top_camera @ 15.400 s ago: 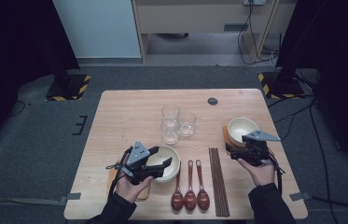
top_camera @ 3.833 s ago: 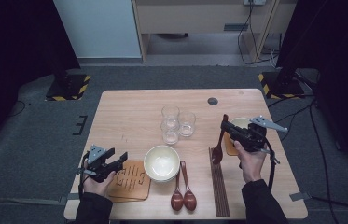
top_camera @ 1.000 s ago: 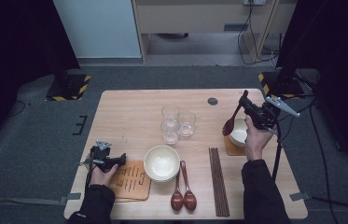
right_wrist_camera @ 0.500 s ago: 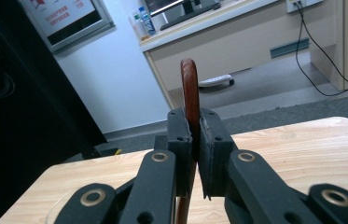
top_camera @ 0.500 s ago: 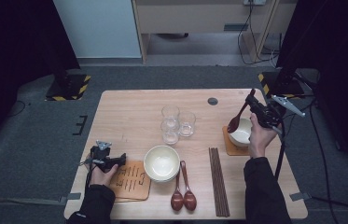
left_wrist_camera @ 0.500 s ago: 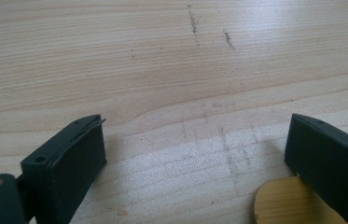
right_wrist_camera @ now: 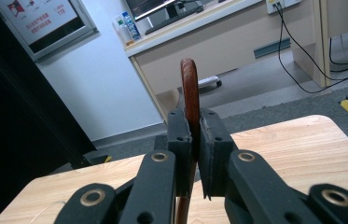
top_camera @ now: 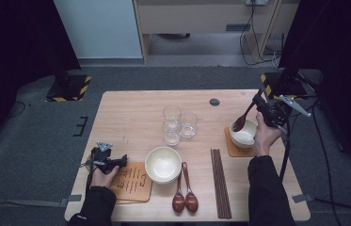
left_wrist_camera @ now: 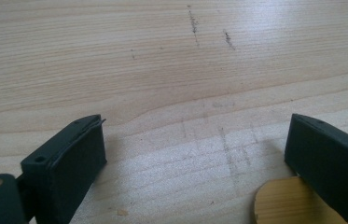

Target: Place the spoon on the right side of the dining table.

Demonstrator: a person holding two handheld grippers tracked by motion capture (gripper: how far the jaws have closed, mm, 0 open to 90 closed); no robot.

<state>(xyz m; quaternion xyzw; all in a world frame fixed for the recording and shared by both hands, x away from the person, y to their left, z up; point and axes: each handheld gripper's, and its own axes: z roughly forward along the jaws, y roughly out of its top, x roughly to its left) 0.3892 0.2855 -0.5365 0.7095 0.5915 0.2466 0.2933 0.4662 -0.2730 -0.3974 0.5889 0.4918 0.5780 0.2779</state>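
One spoon had gone from the counter row into the right gripper, fingers clamped on its handle, head now dipping into the right bowl. Placement looked nearly done. Left gripper idle, fingers wide, by the coaster.

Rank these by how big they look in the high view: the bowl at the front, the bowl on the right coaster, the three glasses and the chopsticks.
1. Front bowl, widest.
2. Bowl on the right coaster, smaller; it sits farther back, so unsure.
3. Glasses, each about alike.
Chopsticks: longest, but thin.
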